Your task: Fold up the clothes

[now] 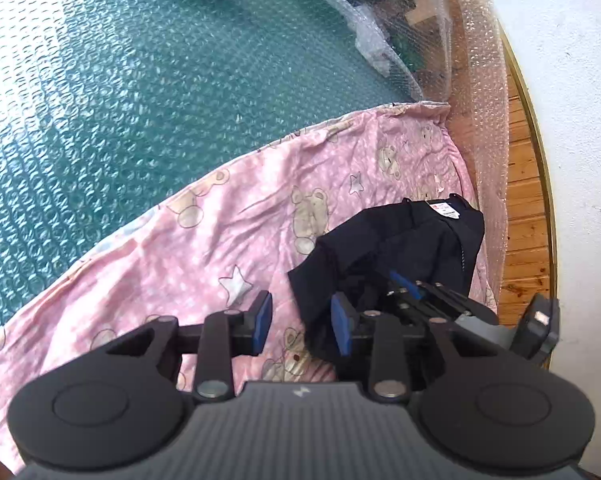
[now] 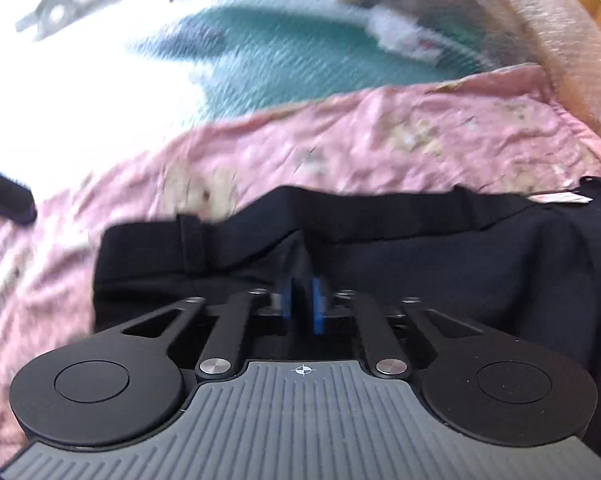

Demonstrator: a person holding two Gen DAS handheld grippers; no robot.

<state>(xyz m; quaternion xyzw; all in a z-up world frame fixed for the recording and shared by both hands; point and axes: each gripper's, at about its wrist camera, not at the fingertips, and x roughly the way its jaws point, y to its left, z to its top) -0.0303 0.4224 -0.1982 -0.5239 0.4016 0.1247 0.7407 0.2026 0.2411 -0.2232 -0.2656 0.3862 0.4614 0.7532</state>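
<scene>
Pinching black garment fabric, right hand-held gripper is clamped; left hand-held gripper narrow, empty. Soft, limp — take edges/corners.

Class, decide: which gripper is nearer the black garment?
Right. The right gripper is shut on the black garment; the left gripper hangs open at its edge, gripping nothing.

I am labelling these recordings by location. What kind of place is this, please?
Probably a room in a home, with clothes folded on a bed or wide table. A pink sheet printed with bears covers part of a green surface under bubble wrap, beside a wooden floor and a white wall.
</scene>
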